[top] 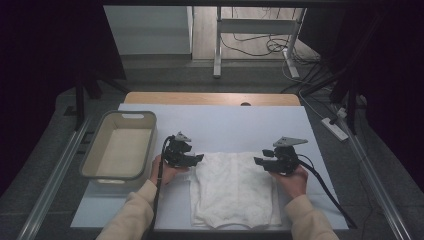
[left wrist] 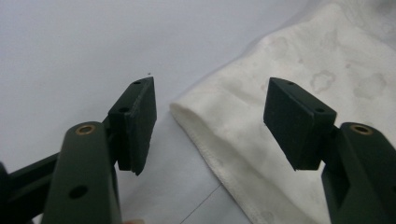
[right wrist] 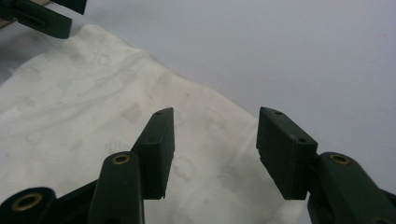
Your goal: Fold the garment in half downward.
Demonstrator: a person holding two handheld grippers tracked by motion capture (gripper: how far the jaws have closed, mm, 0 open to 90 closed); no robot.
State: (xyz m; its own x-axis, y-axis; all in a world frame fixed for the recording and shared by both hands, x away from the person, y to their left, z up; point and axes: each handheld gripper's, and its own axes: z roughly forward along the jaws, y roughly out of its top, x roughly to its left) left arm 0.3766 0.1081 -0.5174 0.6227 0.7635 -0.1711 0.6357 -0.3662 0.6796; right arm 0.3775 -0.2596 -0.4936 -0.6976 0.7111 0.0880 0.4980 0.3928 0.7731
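Observation:
A folded white cloth [top: 234, 190] lies flat on the white table near its front edge, faint stains on its surface. My left gripper [top: 196, 159] hovers at the cloth's far left corner, jaws open; in the left gripper view the cloth's hemmed edge [left wrist: 219, 140] runs between the two pads without touching them. My right gripper [top: 260, 161] is over the cloth's far right corner, open too. The cloth [right wrist: 107, 121] lies beneath its jaws, with nothing gripped. The left gripper's jaw tip [right wrist: 42, 18] shows at the upper left of the right gripper view.
A beige plastic tub [top: 120, 150] stands on the table to the left of my left hand. The table's front edge [top: 210, 229] runs just below the cloth. Cables trail from both grippers toward the person.

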